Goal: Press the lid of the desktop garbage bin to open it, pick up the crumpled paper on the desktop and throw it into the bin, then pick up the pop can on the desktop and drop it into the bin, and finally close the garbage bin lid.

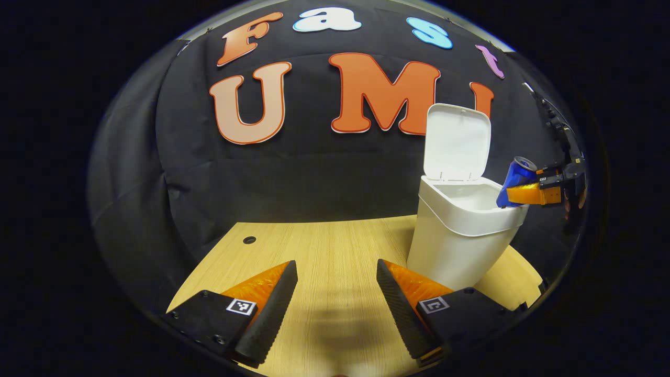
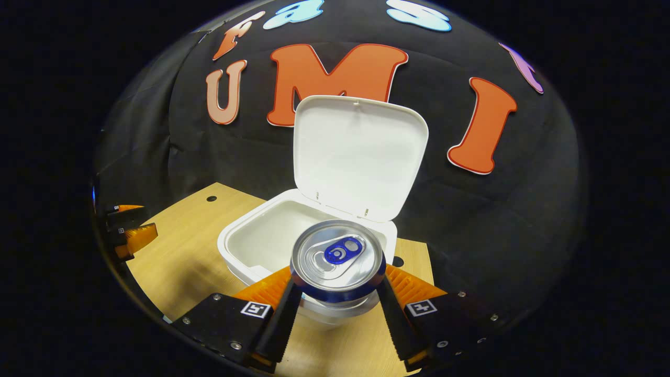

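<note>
The white desktop bin (image 1: 460,235) stands on the wooden table with its lid (image 1: 456,141) swung up. In the left gripper view the blue pop can (image 1: 515,180) hangs tilted at the bin's right rim, held by the right gripper (image 1: 523,192). In the right gripper view the can (image 2: 337,259) sits between both fingers of the right gripper (image 2: 337,309), silver top facing the camera, over the near rim of the open bin (image 2: 256,241) below its raised lid (image 2: 358,154). The left gripper (image 1: 337,309) stands open over bare table, left of the bin; it also appears far left as the left gripper (image 2: 128,230).
The wooden table (image 1: 324,246) has a small round hole (image 1: 249,240) near its back left corner and another hole (image 2: 398,261) beside the bin. The black cloth wall rises right behind the table.
</note>
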